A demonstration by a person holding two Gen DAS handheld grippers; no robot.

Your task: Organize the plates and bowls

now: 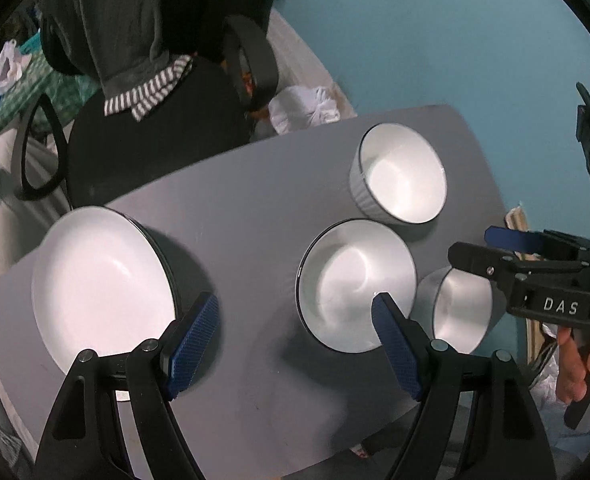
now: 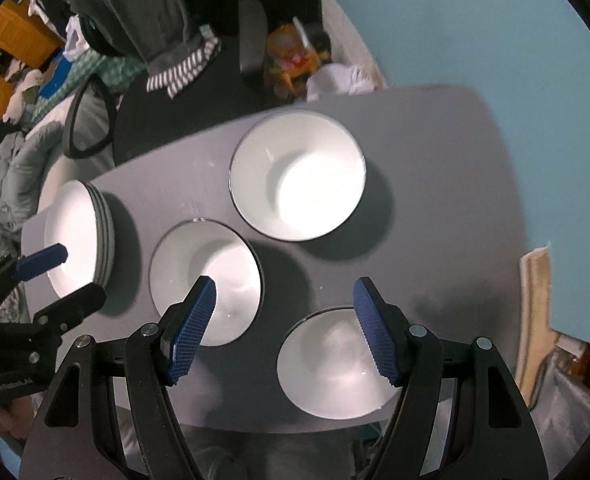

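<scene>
The letters "DAS" are showing in white on the black body of the right gripper (image 1: 471, 248), seen from the left wrist camera; smaller white lettering on the left gripper's body in the right wrist view is too blurred to read.

Three white bowls with dark rims are sitting on the grey table (image 2: 435, 160): a far bowl (image 2: 297, 176), a middle bowl (image 2: 205, 276) and a near bowl (image 2: 331, 364). One stack of plates (image 2: 79, 236) is standing at the table's left end, well apart from the far bowl; its edges are showing about four plates.

The left gripper (image 1: 291, 344) is hanging open over the table between the stack and the middle bowl, gripping nothing. The right gripper (image 2: 285, 330) is also spread wide and empty, between the middle bowl and the near bowl.
</scene>
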